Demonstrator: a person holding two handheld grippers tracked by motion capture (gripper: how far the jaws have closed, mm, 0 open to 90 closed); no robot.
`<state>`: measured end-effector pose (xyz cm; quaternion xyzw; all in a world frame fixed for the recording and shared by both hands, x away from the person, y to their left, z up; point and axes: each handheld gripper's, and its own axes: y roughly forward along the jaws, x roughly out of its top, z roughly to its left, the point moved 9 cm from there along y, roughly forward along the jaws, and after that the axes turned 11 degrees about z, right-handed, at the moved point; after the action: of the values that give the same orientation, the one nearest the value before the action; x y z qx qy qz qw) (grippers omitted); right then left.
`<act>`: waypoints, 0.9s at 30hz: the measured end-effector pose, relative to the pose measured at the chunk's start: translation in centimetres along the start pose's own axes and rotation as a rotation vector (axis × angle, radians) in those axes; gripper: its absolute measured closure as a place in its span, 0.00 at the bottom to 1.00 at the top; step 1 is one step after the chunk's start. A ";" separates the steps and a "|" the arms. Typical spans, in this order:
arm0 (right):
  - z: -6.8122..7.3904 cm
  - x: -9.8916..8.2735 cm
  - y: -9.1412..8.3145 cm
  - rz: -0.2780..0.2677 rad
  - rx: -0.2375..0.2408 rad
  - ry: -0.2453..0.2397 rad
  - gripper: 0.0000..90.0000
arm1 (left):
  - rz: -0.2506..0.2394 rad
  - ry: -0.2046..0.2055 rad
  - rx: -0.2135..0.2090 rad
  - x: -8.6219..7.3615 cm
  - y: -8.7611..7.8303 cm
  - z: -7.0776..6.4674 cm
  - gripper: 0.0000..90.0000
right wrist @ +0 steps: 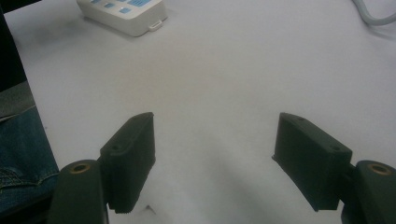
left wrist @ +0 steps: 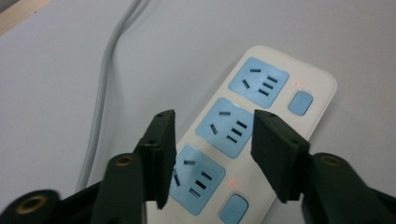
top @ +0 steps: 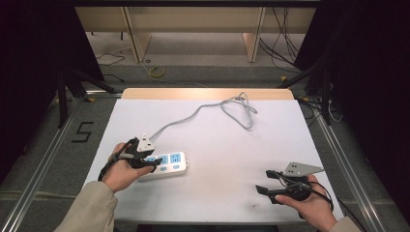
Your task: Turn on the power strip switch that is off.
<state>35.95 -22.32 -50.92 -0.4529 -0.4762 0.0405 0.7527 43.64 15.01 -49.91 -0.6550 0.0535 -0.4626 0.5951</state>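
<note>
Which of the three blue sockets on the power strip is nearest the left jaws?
The bottom socket in the left gripper view; the left gripper hangs over it, the other two lie beyond.

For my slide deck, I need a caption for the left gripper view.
Open left claw poised over a white power strip with blue sockets.

The person's left forearm comes in from the bottom left of the high view in a beige sleeve, its hand wrapped round the left tongs (top: 155,161), which point toward the right and slightly downward. In the left gripper view these tongs (left wrist: 213,156) have their black jaws parted with a clear gap, pads pressing on nothing. The right hand (top: 309,202) sits low at the bottom right, holding the right tongs (top: 265,181) pointing left, level above the worktop. In the right gripper view, those tongs (right wrist: 215,158) stand wide apart and hold nothing
</note>
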 end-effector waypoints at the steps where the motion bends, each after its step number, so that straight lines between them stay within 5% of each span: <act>1: 0.0 0.0 0.0 0.000 0.000 0.000 0.33 | -0.023 -0.006 -0.002 0.2 0.0 0.0 0.46; 8: 0.0 0.0 0.0 0.000 0.000 0.002 0.33 | -0.130 -0.064 -0.008 0.8 -1.0 -0.4 0.25; 14: 0.0 0.0 0.1 -0.001 0.000 0.002 0.32 | -0.197 -0.074 -0.028 0.4 -1.5 -1.3 0.22; 18: -0.1 0.1 0.1 -0.002 0.001 -0.001 0.32 | -0.192 -0.046 -0.036 -0.5 -1.6 -2.0 0.19; 27: 0.0 0.1 0.2 -0.001 0.003 -0.005 0.32 | -0.168 -0.051 -0.041 -3.1 -1.8 -2.4 0.18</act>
<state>36.08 -22.17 -51.00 -0.4514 -0.4780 0.0420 0.7523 39.46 15.71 -50.41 -0.6807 -0.0074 -0.4929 0.5419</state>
